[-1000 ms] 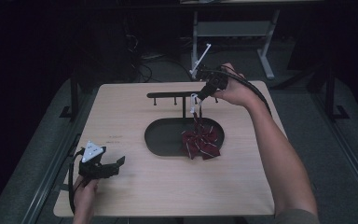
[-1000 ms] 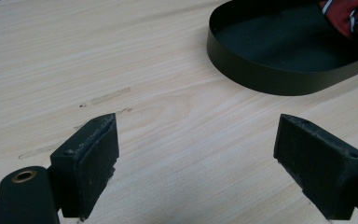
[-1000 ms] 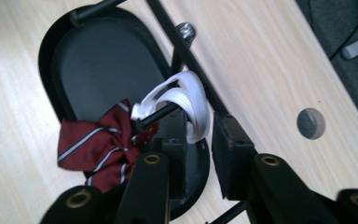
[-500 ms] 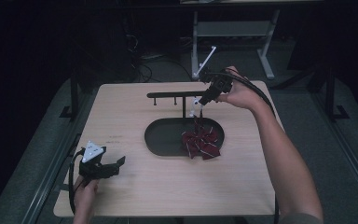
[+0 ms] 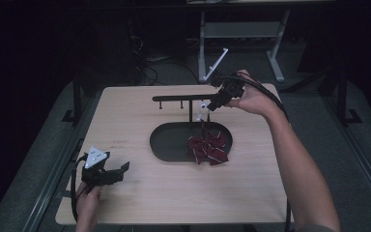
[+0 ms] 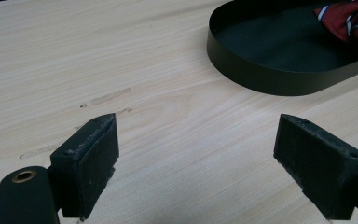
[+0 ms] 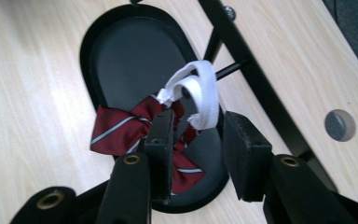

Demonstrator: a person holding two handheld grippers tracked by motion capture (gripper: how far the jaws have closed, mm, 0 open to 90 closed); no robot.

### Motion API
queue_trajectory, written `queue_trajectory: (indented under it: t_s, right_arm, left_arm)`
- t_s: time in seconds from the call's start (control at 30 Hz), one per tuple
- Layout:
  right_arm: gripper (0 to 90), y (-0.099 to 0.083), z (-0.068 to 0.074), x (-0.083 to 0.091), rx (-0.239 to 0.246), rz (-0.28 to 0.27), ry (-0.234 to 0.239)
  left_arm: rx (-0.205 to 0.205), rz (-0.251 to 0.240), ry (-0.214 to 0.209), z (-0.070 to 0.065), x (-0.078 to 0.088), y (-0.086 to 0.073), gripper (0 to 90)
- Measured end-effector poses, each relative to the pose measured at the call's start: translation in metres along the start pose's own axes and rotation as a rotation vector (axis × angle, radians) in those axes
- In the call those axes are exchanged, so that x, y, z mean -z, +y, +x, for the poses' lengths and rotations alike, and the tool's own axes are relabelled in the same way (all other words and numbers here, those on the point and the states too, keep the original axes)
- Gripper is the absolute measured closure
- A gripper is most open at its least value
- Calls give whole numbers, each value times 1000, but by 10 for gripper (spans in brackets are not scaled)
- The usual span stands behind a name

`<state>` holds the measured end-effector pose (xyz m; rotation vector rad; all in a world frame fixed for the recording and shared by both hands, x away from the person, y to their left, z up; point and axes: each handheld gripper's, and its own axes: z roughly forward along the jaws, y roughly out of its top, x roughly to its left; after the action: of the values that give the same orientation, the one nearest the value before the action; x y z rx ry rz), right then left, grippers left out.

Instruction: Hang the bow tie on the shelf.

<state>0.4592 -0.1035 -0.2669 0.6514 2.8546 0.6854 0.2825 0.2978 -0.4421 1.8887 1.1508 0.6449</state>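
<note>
Bow tie (image 5: 208, 149): lies in the black oval tray (image 5: 169, 145), at its right end, its white strap (image 7: 200, 91) looped over a peg of the rack (image 5: 183, 98).
Right gripper (image 7: 200, 140): above the tray, jaws just opening, strap loose between them.
Left gripper (image 6: 196, 154): on the worktop (image 5: 174, 193) left of the tray, jaws spread, empty.

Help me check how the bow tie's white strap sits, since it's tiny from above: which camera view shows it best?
The right gripper view: the white strap loops close up over a peg of the black rack, just past the right gripper, whose jaws have just been opening. The high view shows it as a small white speck. The left gripper view catches a corner of the bow tie.
</note>
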Motion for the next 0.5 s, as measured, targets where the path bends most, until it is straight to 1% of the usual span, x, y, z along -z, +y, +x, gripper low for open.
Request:
queue_trajectory:
  t_s: [0.13, 0.23, 0.3, 0.33, 0.4, 0.43, 0.5]
  right_arm:
    - [621, -6, 0, 0, -6, -13, 18]
    - [616, -11, 1, -1, -14, -14, 26]
    - [612, -14, 2, -1, -15, -12, 29]
    - [611, -15, 2, -1, -10, -19, 31]
    - [610, -18, 2, 0, -23, -26, 38]
    - [609, -20, 2, 0, -19, -32, 41]
    - [605, -22, 4, 1, -20, -31, 42]
  left_arm:
    - [3, 5, -1, -1, 0, -1, 135]
    - [-5, 4, 0, -1, 1, 0, 135]
    - [-3, 2, -2, -1, 0, 0, 135]
    - [-3, 3, -1, -1, 0, 0, 136]
    - [-3, 2, 0, -1, 0, 0, 136]
    - [-4, 3, 0, -1, 0, 0, 135]
    - [-4, 3, -1, -1, 0, -1, 135]
